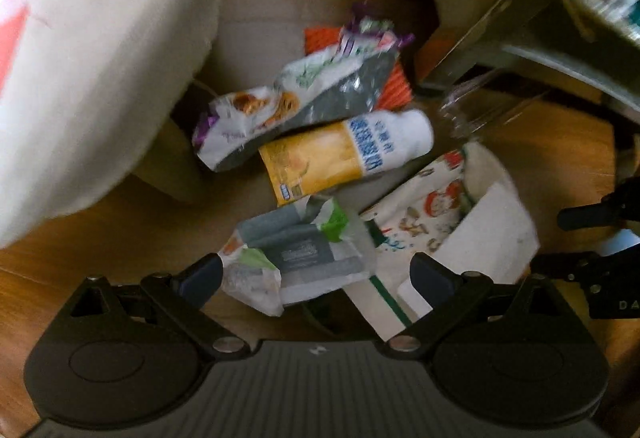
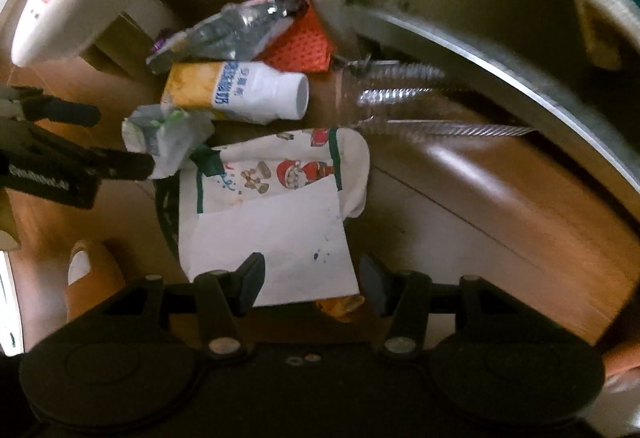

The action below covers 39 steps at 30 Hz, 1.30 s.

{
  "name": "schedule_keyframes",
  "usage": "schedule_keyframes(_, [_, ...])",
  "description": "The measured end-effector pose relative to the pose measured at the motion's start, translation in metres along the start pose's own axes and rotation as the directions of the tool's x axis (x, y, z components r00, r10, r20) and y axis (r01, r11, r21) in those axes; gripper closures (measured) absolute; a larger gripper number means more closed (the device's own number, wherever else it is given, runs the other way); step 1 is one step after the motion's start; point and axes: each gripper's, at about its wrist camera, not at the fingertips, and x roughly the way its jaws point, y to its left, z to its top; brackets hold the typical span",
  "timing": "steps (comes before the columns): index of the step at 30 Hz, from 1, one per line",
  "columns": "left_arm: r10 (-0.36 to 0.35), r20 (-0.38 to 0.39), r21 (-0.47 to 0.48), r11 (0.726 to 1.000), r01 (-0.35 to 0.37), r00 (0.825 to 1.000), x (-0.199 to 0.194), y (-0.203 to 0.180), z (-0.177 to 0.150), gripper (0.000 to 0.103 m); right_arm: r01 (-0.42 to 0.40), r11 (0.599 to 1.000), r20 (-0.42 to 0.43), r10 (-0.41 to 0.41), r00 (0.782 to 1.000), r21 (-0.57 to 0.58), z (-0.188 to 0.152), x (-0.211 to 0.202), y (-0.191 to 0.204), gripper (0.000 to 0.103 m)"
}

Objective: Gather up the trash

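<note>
Lying on its side on the wooden floor [image 2: 500, 206], the white-and-yellow bottle [image 2: 240, 92] points its open neck toward the clear plastic cup [image 2: 392, 98]. The left gripper [image 1: 316, 274], jaws apart, straddles a crumpled grey-green wrapper [image 1: 296, 254]; the right gripper [image 2: 312, 282] gapes over white paper [image 2: 276, 238].

Plastic, paper and foil litter on a glossy wood floor.

The floor [image 2: 500, 206] is smooth wood with a sheen. The white bottle [image 2: 260, 96] looks like matt plastic with a printed label; the clear cup [image 2: 396, 98] is ribbed, glossy plastic. The snack bag [image 1: 320, 94] shows crinkled silvery foil. The printed cup [image 2: 280, 166] and white sheet [image 2: 276, 238] look like matt paper. Both grippers are matt black plastic.
</note>
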Motion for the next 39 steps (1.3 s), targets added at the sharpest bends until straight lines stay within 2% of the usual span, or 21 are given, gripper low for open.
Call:
schedule_keyframes(7, [0.004, -0.002, -0.019, 1.0, -0.004, 1.0, 0.027, 0.003, -0.001, 0.005, -0.026, 1.0, -0.01, 0.026, 1.0, 0.011, 0.005, 0.019, -0.001, 0.052])
schedule_keyframes(9, [0.002, -0.003, -0.019, 1.0, -0.002, 1.0, 0.03, 0.002, -0.001, 0.016, -0.034, 0.999, -0.007, 0.034, 0.999, 0.006, 0.005, 0.021, -0.001, 0.054])
schedule_keyframes(11, [-0.014, -0.01, -0.029, 0.999, 0.013, 1.0, 0.033, 0.003, 0.0, 0.022, -0.035, 0.999, -0.007, 0.035, 0.999, 0.004, 0.005, 0.023, -0.001, 0.054])
schedule_keyframes(12, [-0.019, -0.01, -0.033, 0.999, 0.018, 1.0, 0.034, 0.002, 0.0, 0.031, -0.036, 0.999, -0.006, 0.036, 0.999, 0.006, 0.004, 0.024, -0.002, 0.055])
schedule_keyframes(14, [-0.026, -0.021, -0.036, 0.999, 0.026, 0.999, 0.037, 0.002, -0.001, 0.041, -0.033, 0.999, -0.001, 0.033, 0.999, 0.011, 0.003, 0.022, -0.002, 0.057])
schedule_keyframes(16, [-0.025, -0.019, -0.043, 0.999, 0.024, 0.999, 0.038, 0.002, -0.002, 0.046, -0.033, 0.999, 0.004, 0.033, 0.999, 0.01, 0.002, 0.021, -0.002, 0.071])
schedule_keyframes(17, [-0.044, -0.019, -0.054, 0.998, 0.043, 0.999, 0.037, 0.004, -0.002, 0.067, -0.023, 1.0, 0.005, 0.023, 1.0, 0.004, 0.003, 0.02, 0.0, 0.092])
schedule_keyframes(18, [-0.06, -0.028, -0.071, 0.996, 0.058, 0.998, 0.038, 0.006, -0.001, 0.083, -0.008, 1.0, 0.002, 0.008, 1.0, -0.002, 0.003, 0.019, 0.001, 0.098])
schedule_keyframes(20, [-0.053, -0.036, -0.098, 0.994, 0.049, 0.998, 0.038, 0.008, -0.003, 0.085, -0.015, 1.0, 0.011, 0.015, 1.0, -0.007, 0.004, 0.015, 0.003, 0.1])
schedule_keyframes(23, [-0.052, -0.044, -0.104, 0.993, 0.048, 0.998, 0.035, 0.011, -0.005, 0.092, 0.011, 0.999, 0.039, -0.009, 0.999, -0.042, 0.005, 0.007, 0.012, 0.102])
schedule_keyframes(30, [-0.061, -0.035, -0.15, 0.987, 0.055, 0.998, -0.002, 0.034, -0.012, 0.093, 0.005, 0.998, 0.114, 0.002, 0.993, -0.056, -0.002, -0.039, 0.028, 0.102])
schedule_keyframes(39, [-0.026, 0.048, -0.071, 0.997, 0.029, 0.999, -0.084, 0.029, -0.024, 0.094, 0.006, 0.998, 0.242, 0.009, 0.97, -0.061, -0.024, -0.129, 0.057, 0.102])
